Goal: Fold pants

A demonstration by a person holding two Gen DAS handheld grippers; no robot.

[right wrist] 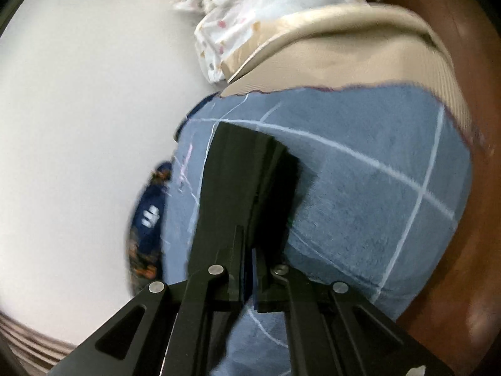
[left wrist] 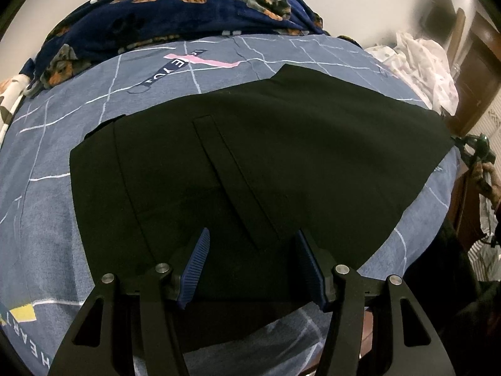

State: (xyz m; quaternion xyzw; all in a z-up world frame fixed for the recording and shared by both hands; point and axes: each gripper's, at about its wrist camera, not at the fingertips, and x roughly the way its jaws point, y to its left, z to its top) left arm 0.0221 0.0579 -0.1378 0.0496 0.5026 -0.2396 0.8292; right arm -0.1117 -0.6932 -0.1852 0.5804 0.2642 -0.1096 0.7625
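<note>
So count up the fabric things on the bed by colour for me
Black: 1, the pants
Blue-grey with white lines: 1, the bedsheet
Navy with orange print: 1, the blanket
White with small spots: 1, the crumpled cloth
Total: 4

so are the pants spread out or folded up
Spread flat, at most folded in half lengthwise: the pants lie as one long black panel across the bed, leg end in the right gripper.
</note>
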